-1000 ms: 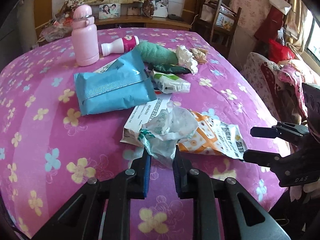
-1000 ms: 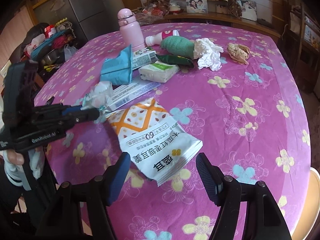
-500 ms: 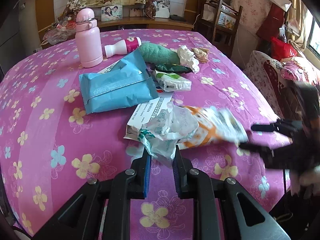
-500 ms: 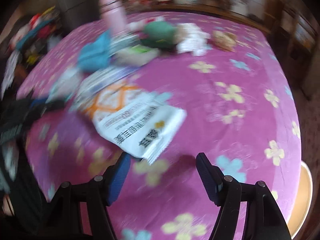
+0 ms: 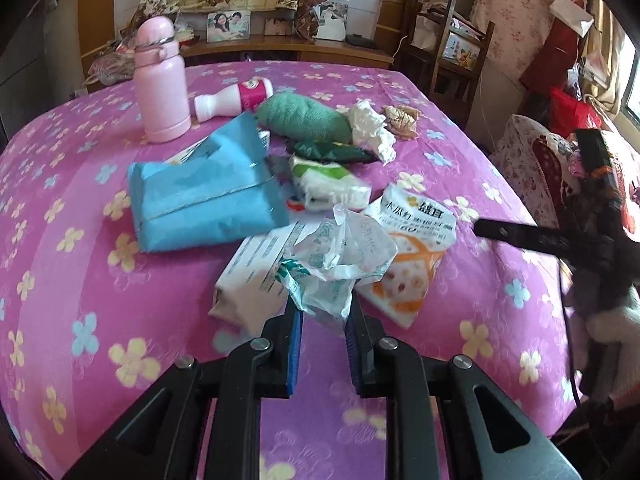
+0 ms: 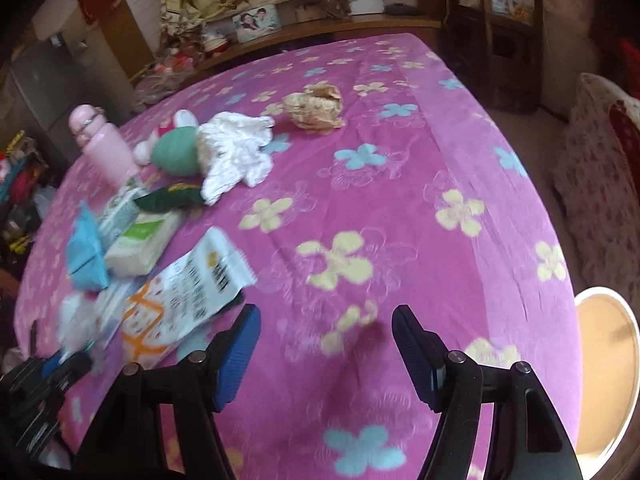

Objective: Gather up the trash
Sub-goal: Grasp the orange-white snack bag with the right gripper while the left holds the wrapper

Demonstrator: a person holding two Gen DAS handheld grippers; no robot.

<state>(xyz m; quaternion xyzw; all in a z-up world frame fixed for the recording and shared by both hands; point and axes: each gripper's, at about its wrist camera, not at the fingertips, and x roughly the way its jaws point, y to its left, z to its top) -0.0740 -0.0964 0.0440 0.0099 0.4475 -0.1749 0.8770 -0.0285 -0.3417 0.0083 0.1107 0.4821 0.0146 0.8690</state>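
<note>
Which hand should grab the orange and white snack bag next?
Right. The right gripper is open and empty, close beside the snack bag. The left gripper is already shut on a crumpled clear wrapper.

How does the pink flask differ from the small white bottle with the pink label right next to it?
The pink flask stands upright; the white bottle lies on its side. The flask is plain pink all over and the larger of the two; the bottle is white with a pink printed label. The flask has a rounded cap with a metal ring; the bottle has a narrow neck pointing toward the flask. Both sit at the far side of the tablecloth, untouched by either gripper.
</note>
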